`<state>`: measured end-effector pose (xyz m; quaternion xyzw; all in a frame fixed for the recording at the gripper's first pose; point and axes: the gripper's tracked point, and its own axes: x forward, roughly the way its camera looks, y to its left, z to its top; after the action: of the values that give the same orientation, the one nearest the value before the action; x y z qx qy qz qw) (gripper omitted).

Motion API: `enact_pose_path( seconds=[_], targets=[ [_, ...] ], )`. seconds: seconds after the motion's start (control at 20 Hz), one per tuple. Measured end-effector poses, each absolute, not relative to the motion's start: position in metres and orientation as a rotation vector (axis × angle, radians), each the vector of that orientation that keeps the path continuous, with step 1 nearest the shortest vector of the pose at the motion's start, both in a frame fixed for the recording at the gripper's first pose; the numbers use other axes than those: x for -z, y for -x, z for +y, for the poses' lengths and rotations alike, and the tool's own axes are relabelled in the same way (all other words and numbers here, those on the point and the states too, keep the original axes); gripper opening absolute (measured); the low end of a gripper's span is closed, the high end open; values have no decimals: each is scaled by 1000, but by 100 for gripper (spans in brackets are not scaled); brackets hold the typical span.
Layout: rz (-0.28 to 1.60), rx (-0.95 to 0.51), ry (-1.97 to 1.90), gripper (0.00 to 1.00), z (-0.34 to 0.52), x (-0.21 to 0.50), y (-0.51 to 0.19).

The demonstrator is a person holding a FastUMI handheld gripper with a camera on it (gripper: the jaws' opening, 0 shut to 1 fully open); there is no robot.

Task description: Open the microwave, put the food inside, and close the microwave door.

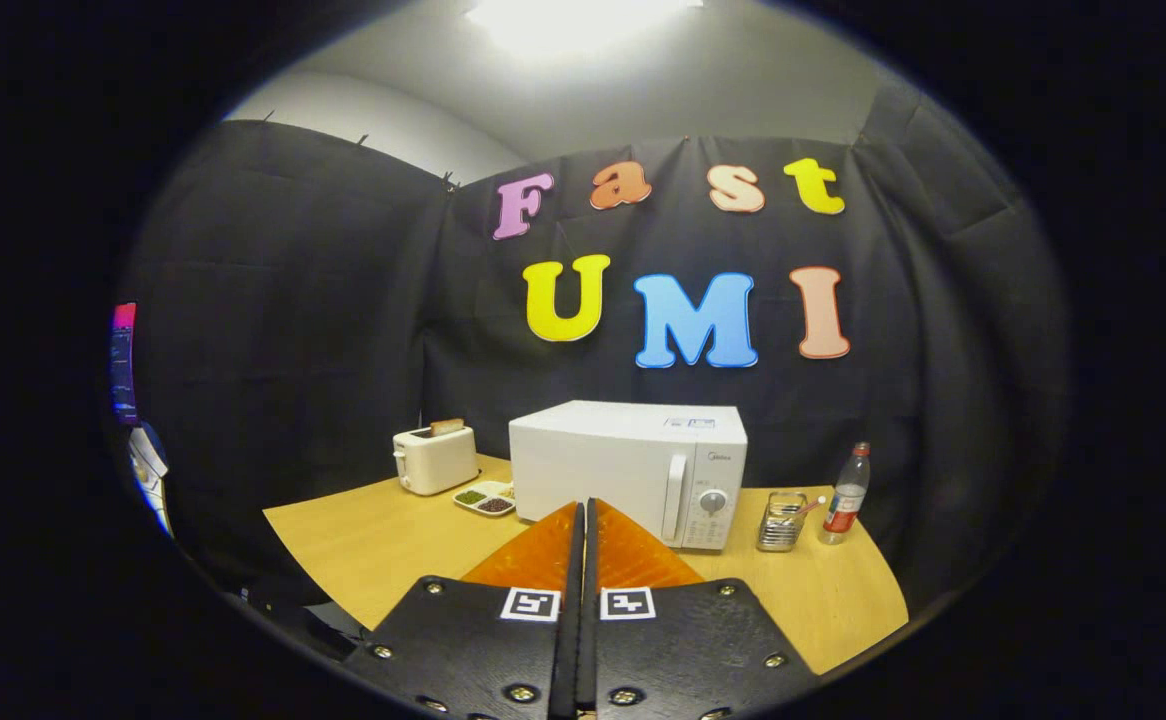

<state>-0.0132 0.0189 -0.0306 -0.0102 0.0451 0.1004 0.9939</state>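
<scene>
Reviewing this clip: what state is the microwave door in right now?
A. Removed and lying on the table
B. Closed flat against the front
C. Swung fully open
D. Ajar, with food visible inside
B: the microwave door sits flush with its front, handle beside the control dial, while the gripper fingers are pressed together short of it, holding nothing.

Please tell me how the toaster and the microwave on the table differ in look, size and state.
The microwave is much bigger than the toaster. The microwave is a wide box with a door handle and a dial on its front; the toaster is small and rounded. The toaster has bread sticking out of its top; the microwave's door is closed. The microwave stands just beyond the shut gripper; the toaster stands off to its side. Both are white and stand on the wooden table.
</scene>
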Motion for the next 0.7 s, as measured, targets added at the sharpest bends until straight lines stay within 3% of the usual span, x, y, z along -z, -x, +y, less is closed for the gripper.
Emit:
enact_pose_path(
  seconds=[0.4,0.55,0.6,0.65,0.7],
  targets=[
    [32,-78,68,2,-11,13,44],
    [23,-37,41,7,-24,12,53],
    [24,-14,31,19,-28,11,53],
    [31,16,25,52,-33,12,54],
    [41,45,21,62,-36,11,56]
  ],
)
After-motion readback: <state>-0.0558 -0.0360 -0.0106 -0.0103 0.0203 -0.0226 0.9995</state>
